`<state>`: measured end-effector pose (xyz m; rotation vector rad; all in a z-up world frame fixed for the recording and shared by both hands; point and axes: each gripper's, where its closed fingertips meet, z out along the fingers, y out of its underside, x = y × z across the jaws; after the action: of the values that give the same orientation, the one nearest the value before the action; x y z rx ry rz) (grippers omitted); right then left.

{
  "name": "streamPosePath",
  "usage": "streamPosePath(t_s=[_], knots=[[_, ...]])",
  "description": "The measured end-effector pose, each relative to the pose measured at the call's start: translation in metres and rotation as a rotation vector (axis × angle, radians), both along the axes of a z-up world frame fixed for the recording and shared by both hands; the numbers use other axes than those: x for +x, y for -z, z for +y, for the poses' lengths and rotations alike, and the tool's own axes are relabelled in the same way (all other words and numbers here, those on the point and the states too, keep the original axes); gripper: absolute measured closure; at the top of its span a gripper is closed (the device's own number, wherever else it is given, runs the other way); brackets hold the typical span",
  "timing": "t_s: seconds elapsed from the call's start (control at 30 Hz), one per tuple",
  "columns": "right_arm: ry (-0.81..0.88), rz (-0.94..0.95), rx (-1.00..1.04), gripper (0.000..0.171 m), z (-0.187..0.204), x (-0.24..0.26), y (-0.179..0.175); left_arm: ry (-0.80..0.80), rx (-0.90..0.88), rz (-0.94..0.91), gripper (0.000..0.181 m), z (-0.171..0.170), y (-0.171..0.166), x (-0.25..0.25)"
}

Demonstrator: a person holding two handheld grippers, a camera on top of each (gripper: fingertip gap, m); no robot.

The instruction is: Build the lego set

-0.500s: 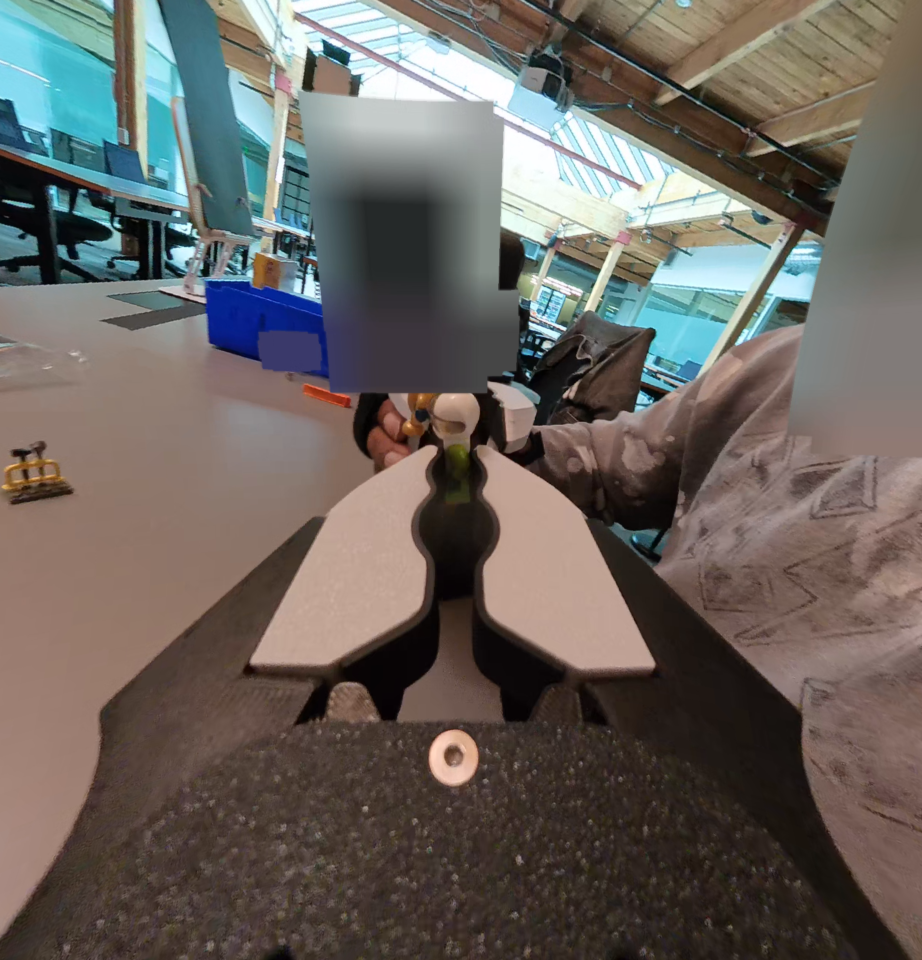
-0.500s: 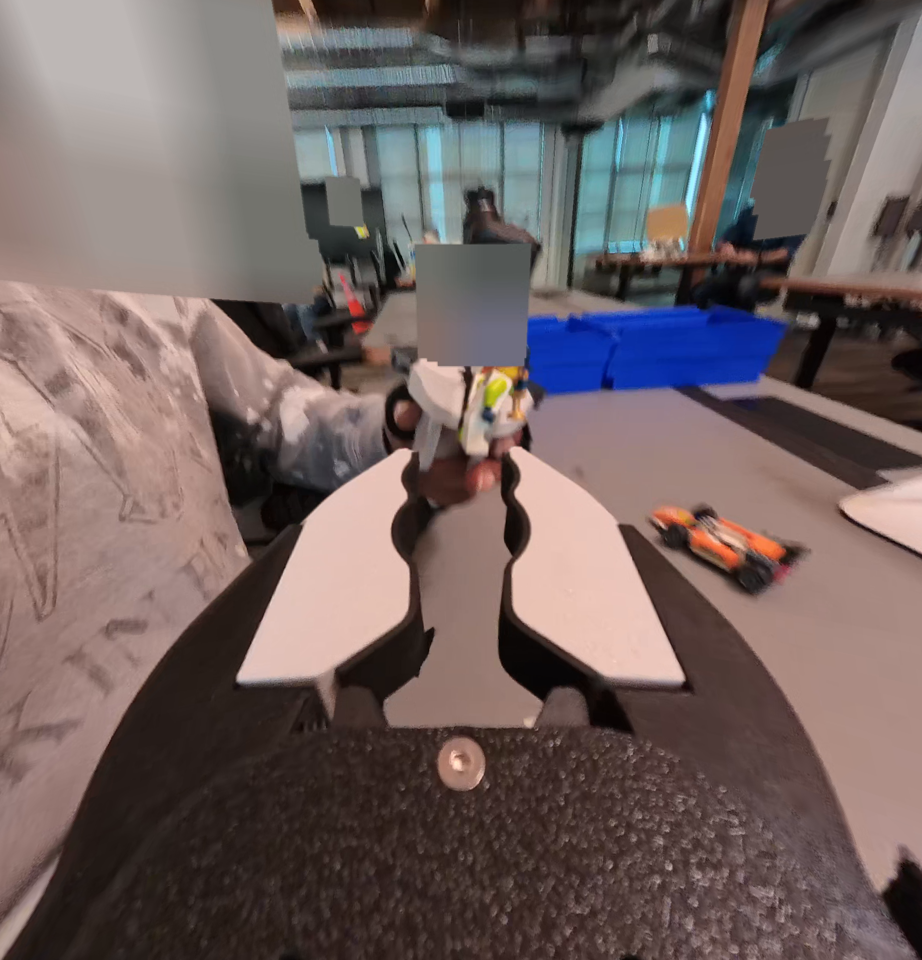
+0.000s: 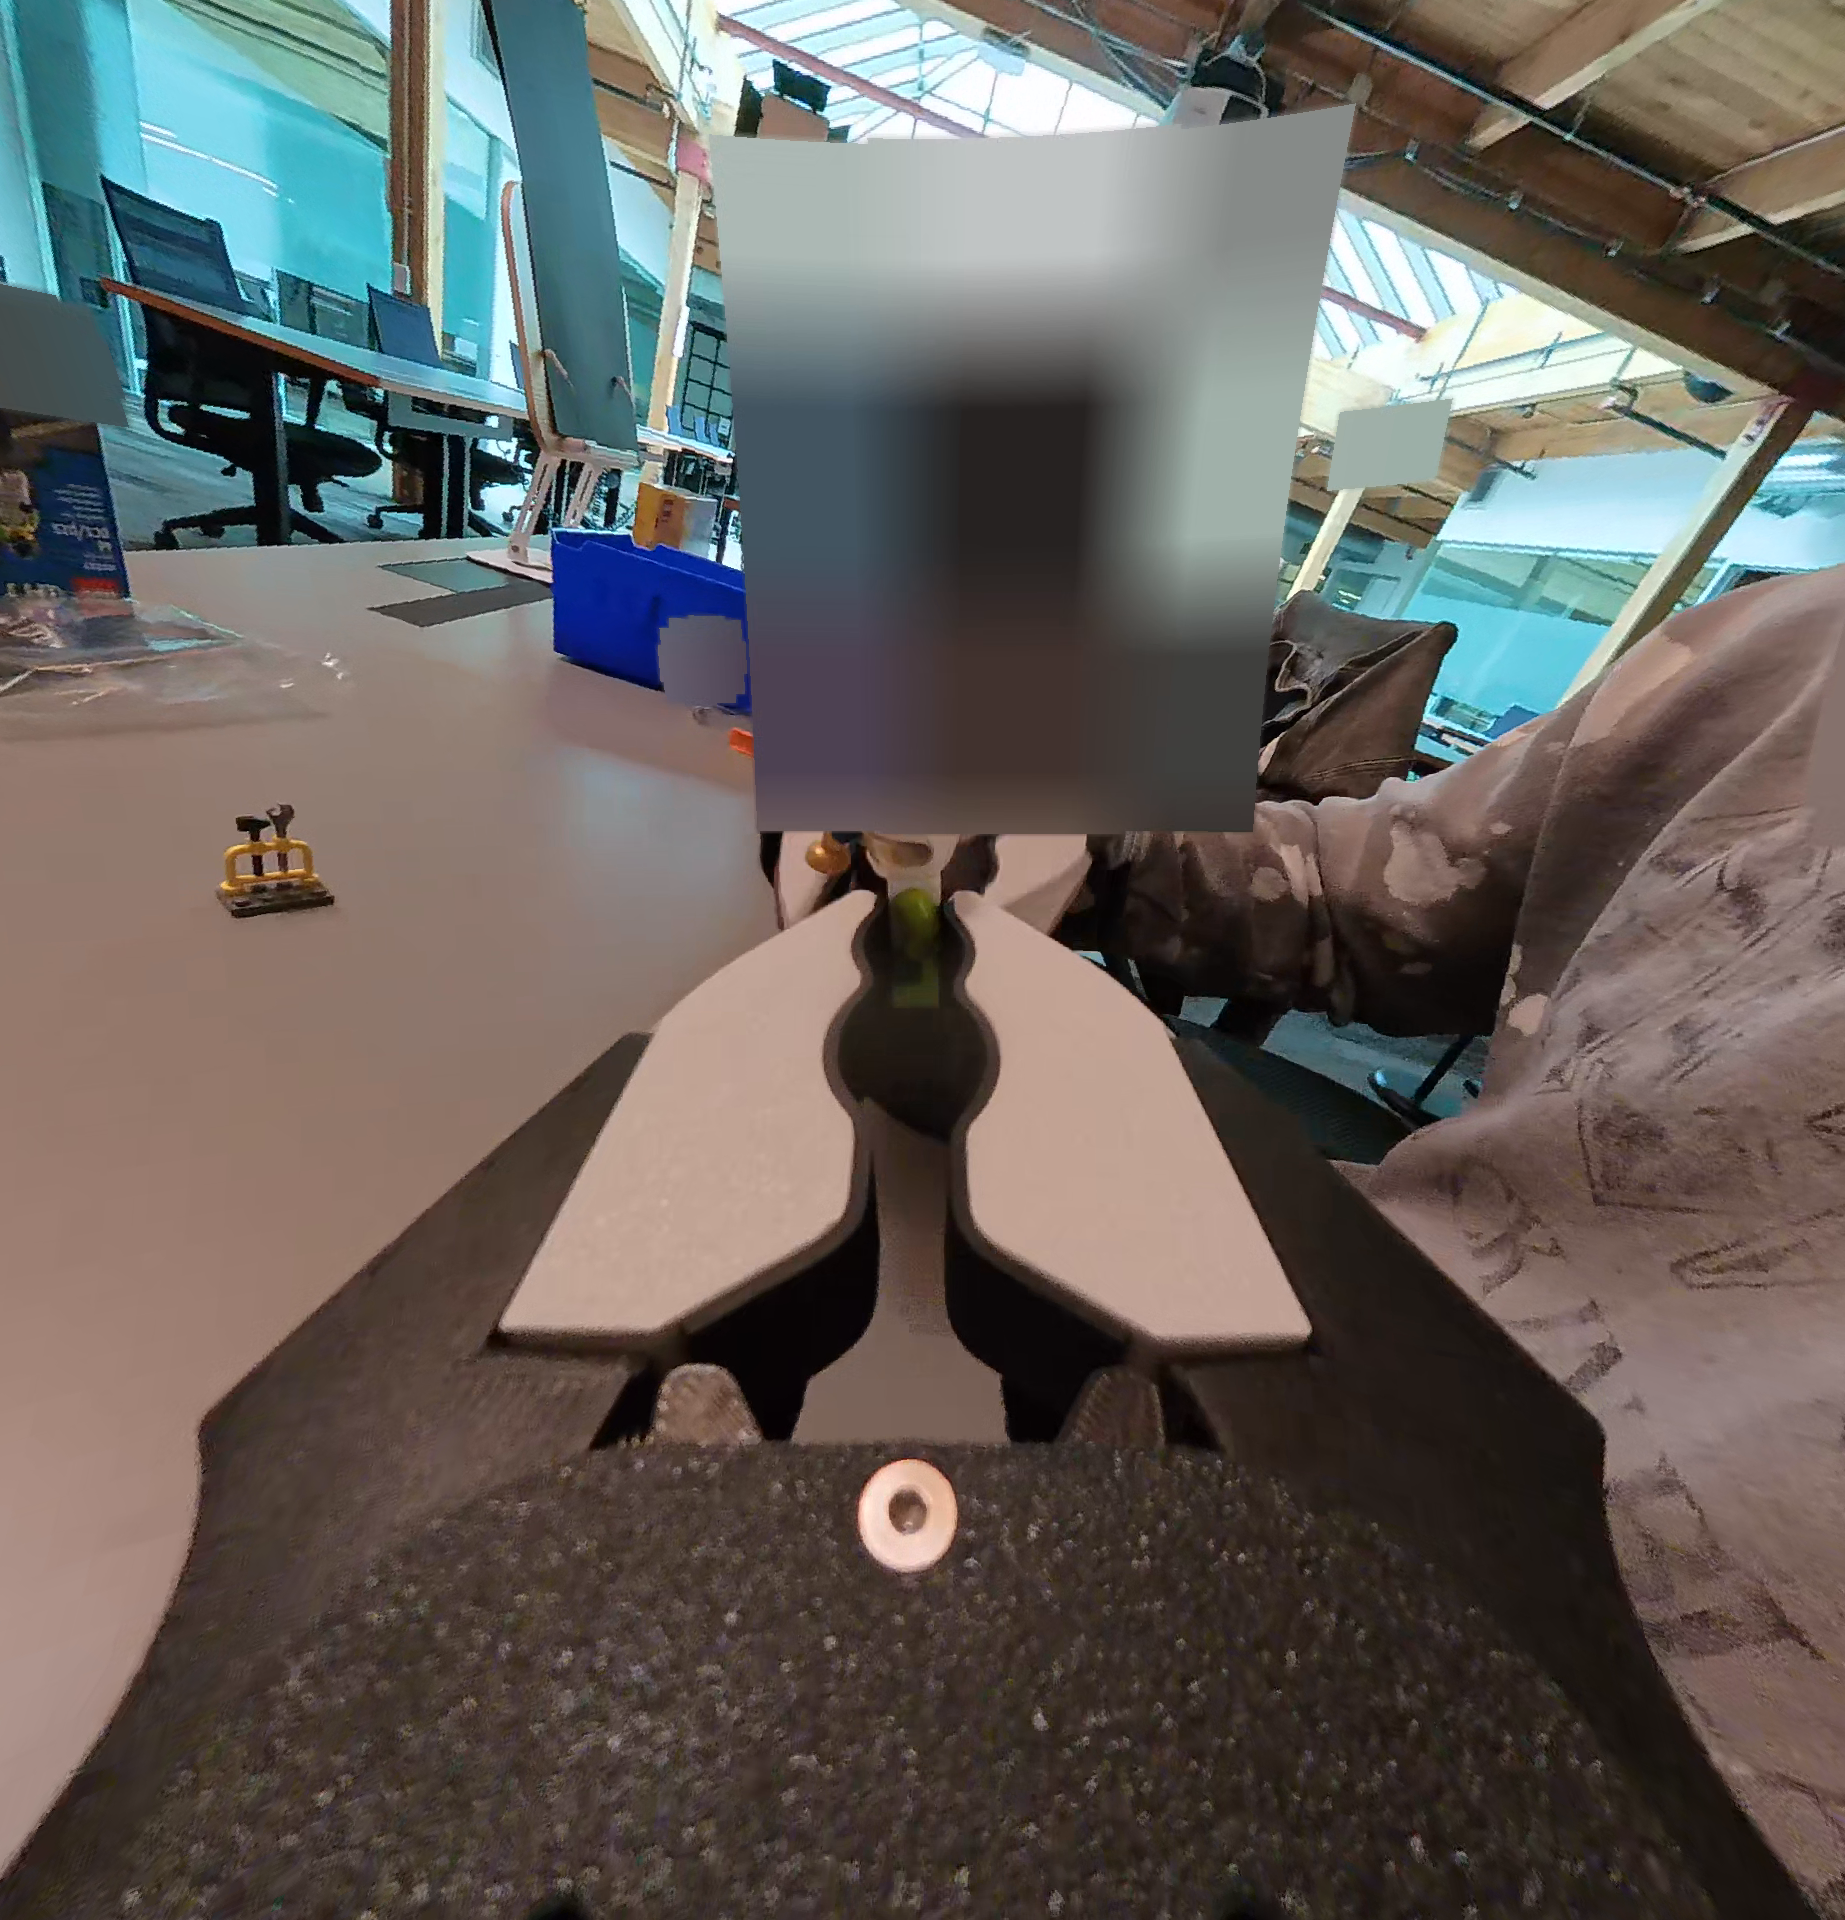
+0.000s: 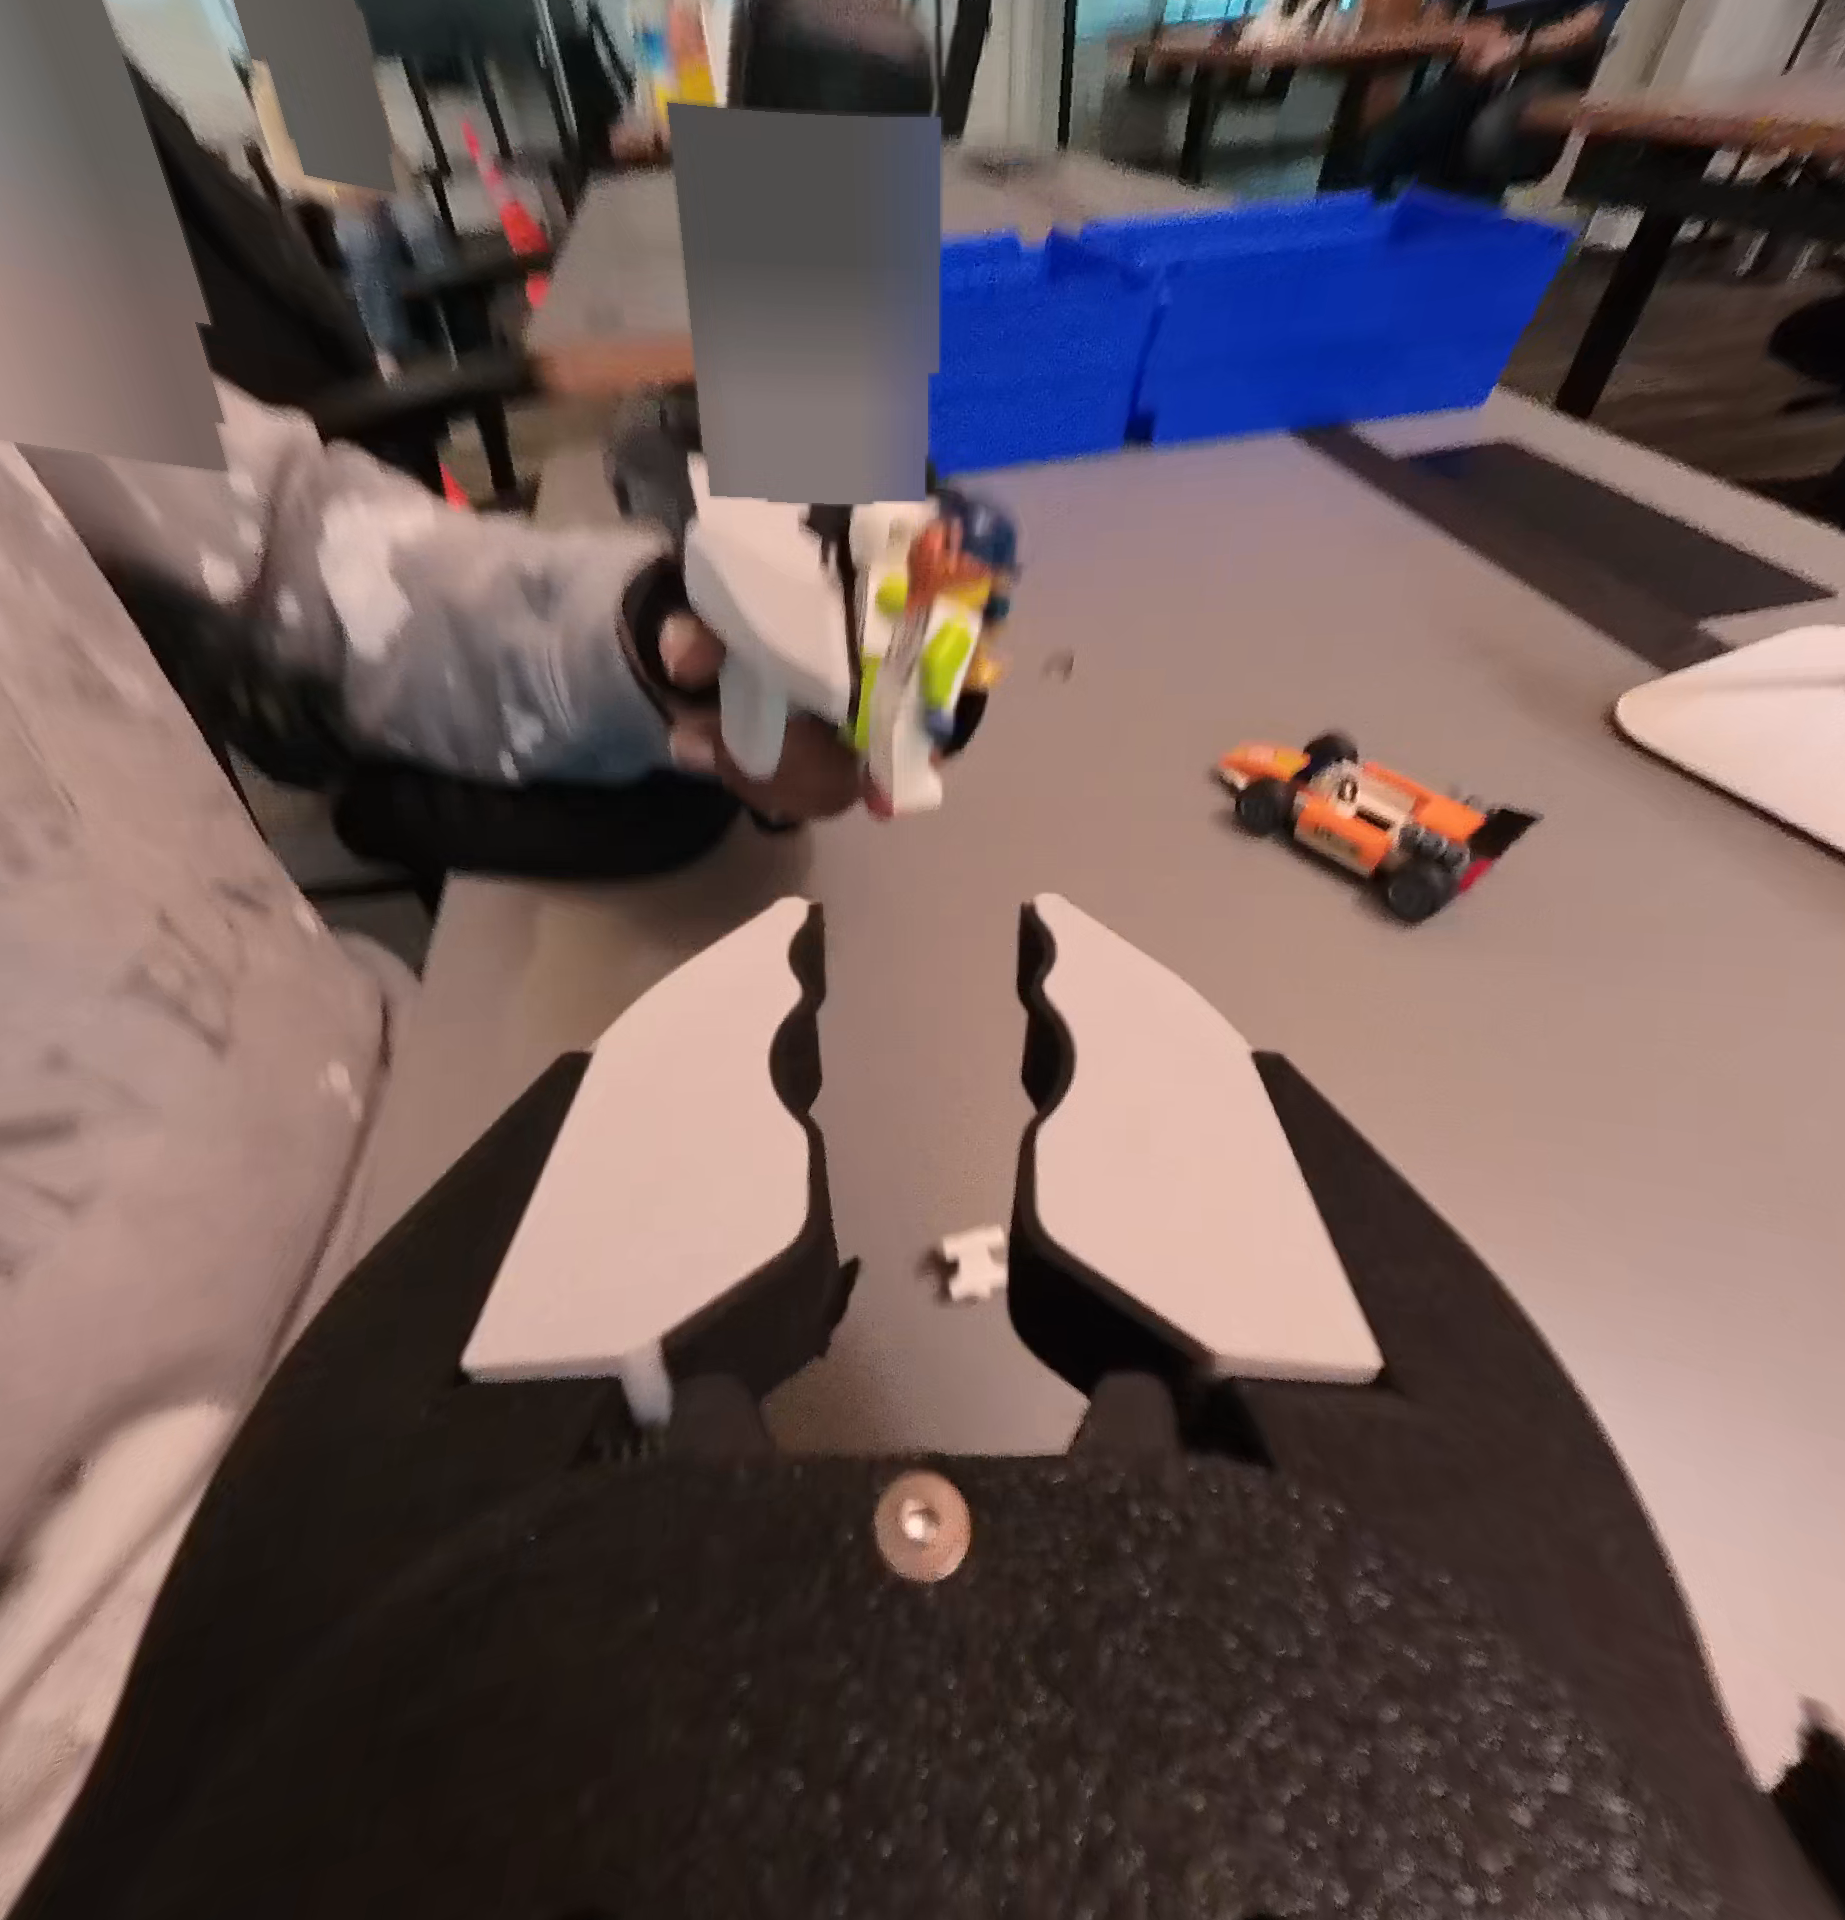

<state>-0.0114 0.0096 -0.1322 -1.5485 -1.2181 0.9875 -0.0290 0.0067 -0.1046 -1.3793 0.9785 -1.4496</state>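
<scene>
My left gripper (image 3: 910,906) is shut on a white and lime-green lego model (image 3: 914,925), holding it up above the table; a blurred patch hides the model's top. In the right wrist view the same model (image 4: 902,665) sits in the left gripper's white fingers (image 4: 757,613), with a small figure on it. My right gripper (image 4: 923,925) is open and empty, a short way back from the model, above the grey table (image 4: 1261,1039). A small white lego piece (image 4: 968,1259) lies on the table between my right fingers.
An orange lego race car (image 4: 1365,821) stands on the table to the right. A small yellow lego assembly (image 3: 272,883) stands at the left. Blue bins (image 4: 1261,322) line the far edge. A plastic bag (image 3: 118,665), a lego box (image 3: 35,520) and a white board (image 4: 1780,727) lie nearby. The grippers are tip to tip, or close to it. The small yellow lego assembly (image 3: 272,883) is about 25 cm from my right fingertips.
My right gripper has pulled back from the model, tipped down toward the table, and opened wider. My left gripper still holds the model and has shifted only a little.
</scene>
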Motion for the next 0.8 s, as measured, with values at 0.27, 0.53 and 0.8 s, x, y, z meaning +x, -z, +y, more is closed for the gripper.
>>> streamPosePath(t_s=[0.27, 0.53, 0.8], knots=[[0.005, 0.067, 0.136, 0.156, -0.004, -0.019, -0.025, 0.025, 0.064, -0.004, 0.173, -0.003, 0.004, 0.000], [0.021, 0.038, 0.199, 0.163, 0.001, -0.019, -0.016, 0.004, 0.054, 0.028, 0.165, 0.005, 0.012, -0.001], [0.122, -0.108, 0.462, 0.164, 0.034, -0.011, 0.004, -0.047, -0.074, 0.085, 0.141, 0.032, 0.023, -0.014]])
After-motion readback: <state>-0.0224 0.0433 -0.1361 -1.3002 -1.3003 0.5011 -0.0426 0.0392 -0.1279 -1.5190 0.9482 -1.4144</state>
